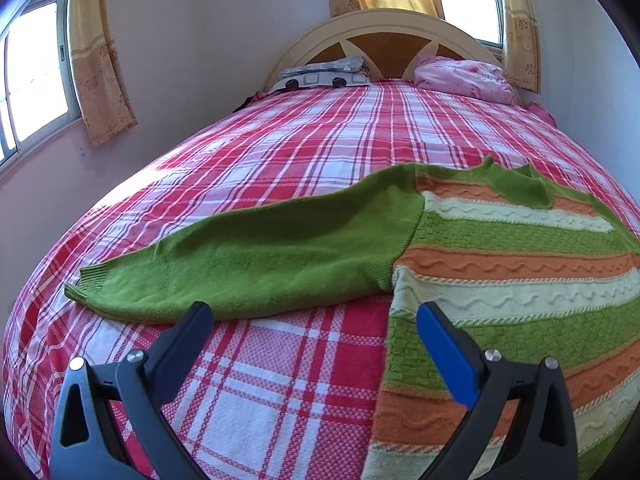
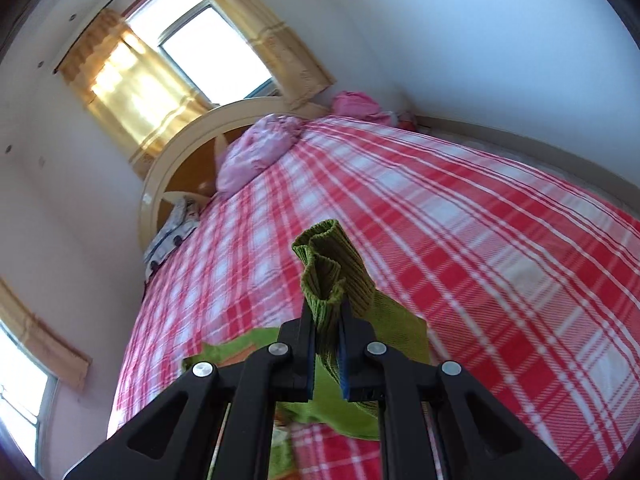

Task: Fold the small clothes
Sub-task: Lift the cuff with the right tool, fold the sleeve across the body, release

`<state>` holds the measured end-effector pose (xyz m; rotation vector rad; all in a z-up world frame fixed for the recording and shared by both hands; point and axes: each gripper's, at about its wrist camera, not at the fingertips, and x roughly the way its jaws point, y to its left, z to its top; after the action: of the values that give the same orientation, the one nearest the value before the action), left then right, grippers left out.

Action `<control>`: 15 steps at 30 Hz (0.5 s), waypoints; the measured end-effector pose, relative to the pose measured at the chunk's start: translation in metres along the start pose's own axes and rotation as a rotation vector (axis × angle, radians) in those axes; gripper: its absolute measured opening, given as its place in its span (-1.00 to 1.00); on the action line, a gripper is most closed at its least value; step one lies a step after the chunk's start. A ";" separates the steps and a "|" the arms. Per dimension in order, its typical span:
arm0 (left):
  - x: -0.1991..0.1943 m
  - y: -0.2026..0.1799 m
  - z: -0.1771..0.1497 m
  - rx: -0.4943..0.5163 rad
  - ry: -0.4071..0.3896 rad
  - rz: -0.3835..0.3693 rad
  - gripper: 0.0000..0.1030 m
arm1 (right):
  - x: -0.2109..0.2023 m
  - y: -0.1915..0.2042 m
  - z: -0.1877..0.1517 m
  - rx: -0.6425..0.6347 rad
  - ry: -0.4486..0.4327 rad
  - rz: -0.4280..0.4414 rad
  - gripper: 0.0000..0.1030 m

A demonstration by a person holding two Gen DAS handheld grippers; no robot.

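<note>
A small knitted sweater (image 1: 512, 264) with green, orange and cream stripes lies flat on the red plaid bed (image 1: 280, 168). Its green left sleeve (image 1: 248, 268) stretches out to the left. My left gripper (image 1: 314, 312) is open and empty, hovering just in front of the sleeve and the sweater's side edge. My right gripper (image 2: 327, 312) is shut on the ribbed green cuff (image 2: 328, 264) of the other sleeve and holds it lifted above the bed. Part of the sweater (image 2: 236, 348) shows below it.
The bed's cream headboard (image 1: 384, 24) stands at the far end with a patterned pillow (image 1: 324, 74) and a bunched pink blanket (image 1: 464, 78). Walls and curtained windows (image 1: 32, 72) close in the left and far sides. Pink clothes (image 2: 356, 106) lie by the far right corner.
</note>
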<state>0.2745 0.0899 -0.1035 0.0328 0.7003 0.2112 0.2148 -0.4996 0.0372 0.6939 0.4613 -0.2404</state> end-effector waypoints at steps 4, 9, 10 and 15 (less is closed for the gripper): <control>0.003 0.005 -0.005 -0.010 0.001 -0.002 1.00 | 0.008 0.048 0.002 -0.075 0.008 0.042 -0.84; -0.001 0.013 -0.008 -0.012 -0.011 -0.003 1.00 | 0.018 0.101 0.003 -0.144 0.027 0.096 -0.84; -0.001 0.016 -0.008 -0.012 -0.019 0.005 1.00 | 0.020 0.113 0.003 -0.160 0.030 0.109 -0.84; 0.002 0.026 -0.010 -0.033 -0.031 0.013 1.00 | 0.030 0.172 -0.005 -0.251 0.045 0.170 -0.84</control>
<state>0.2643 0.1154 -0.1100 0.0088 0.6661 0.2342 0.3021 -0.3697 0.1155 0.4902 0.4638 -0.0061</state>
